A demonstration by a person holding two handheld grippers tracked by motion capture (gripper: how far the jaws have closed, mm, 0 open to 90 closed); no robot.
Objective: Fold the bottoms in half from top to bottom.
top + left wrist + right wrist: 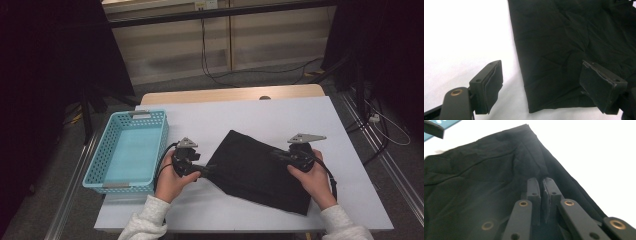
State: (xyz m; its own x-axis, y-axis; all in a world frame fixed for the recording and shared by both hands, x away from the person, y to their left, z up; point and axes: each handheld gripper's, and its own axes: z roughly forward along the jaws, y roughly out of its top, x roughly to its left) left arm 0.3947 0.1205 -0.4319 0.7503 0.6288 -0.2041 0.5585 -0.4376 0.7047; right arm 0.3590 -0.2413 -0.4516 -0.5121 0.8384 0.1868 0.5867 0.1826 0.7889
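Note:
A black cloth (255,170) lies folded flat on the white table (280,112), slanting from the middle toward the front right. My left gripper (201,170) is at the cloth's left corner. In the left gripper view its jaws stand wide apart, open (541,85), with the cloth's corner (554,75) lying between and under them. My right gripper (281,155) rests on the cloth's right part. In the right gripper view its jaws (542,182) are pressed together on a raised pucker of the cloth (474,182).
A light blue perforated basket (100,150) stands empty at the table's left, close to my left hand. Bare white table surrounds the cloth at the back and right. Cables lie on the floor beyond the table.

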